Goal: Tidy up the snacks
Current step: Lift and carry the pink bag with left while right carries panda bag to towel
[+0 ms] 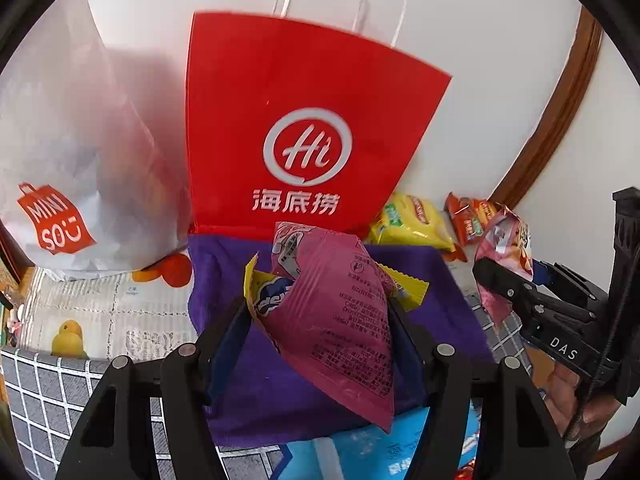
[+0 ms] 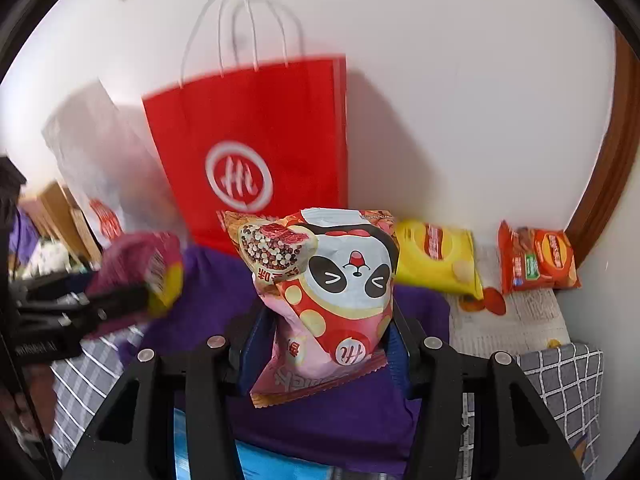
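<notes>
Left claw [image 1: 320,316] of mine is clamped on a pink snack packet [image 1: 340,320], with a yellow packet [image 1: 264,296] pinched in alongside it; both hang above the purple cloth [image 1: 224,280] in front of the red paper bag [image 1: 304,120]. The pink packet looks light and crinkly, soft in the middle, so I judge the hold is safest across the flat body, not on the slick sealed edge. At the far right of this view my right claw [image 1: 504,276] is closed on a second pink packet [image 1: 506,240]. A white plastic bag [image 1: 68,140] leans to the left of the red one.

From the right wrist, my claw grips the panda packet [image 2: 340,280] by its lower half, upright over the purple cloth. It is puffy with air and looks likely to slip or burst if squeezed hard, so a gentle pinch low down seems right. A yellow chip bag [image 2: 436,256] and an orange chip bag [image 2: 536,260] lie against the wall, still to sort.
</notes>
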`<act>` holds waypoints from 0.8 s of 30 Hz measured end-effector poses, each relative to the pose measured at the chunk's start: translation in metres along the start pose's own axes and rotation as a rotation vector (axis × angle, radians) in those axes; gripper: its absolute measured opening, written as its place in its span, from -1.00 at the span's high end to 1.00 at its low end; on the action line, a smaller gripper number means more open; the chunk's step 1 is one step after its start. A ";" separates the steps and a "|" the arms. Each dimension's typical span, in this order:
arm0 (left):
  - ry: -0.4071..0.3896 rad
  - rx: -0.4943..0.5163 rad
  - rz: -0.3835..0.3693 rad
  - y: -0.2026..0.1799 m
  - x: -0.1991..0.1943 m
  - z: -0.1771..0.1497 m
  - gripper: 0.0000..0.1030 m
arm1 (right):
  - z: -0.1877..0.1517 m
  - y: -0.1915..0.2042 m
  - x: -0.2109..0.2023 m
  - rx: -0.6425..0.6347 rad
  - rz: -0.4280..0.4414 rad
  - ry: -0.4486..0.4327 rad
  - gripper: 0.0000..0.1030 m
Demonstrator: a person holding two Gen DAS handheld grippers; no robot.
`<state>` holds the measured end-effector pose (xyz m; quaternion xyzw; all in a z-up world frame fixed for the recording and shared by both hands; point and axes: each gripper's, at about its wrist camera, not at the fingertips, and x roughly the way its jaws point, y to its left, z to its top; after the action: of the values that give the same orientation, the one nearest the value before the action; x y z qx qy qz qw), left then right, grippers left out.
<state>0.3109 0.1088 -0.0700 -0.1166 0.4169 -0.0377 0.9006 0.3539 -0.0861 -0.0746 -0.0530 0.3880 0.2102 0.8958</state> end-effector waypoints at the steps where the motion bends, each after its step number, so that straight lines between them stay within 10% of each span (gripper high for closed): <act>1: 0.009 0.003 -0.005 0.001 0.003 -0.001 -0.27 | -0.002 -0.002 0.004 -0.002 -0.008 0.007 -0.01; 24: 0.114 -0.075 0.057 0.028 0.040 -0.004 -0.27 | -0.020 -0.010 0.053 -0.049 -0.001 0.158 -0.01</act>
<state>0.3328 0.1289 -0.1092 -0.1359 0.4716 -0.0028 0.8713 0.3768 -0.0823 -0.1268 -0.0916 0.4520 0.2146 0.8610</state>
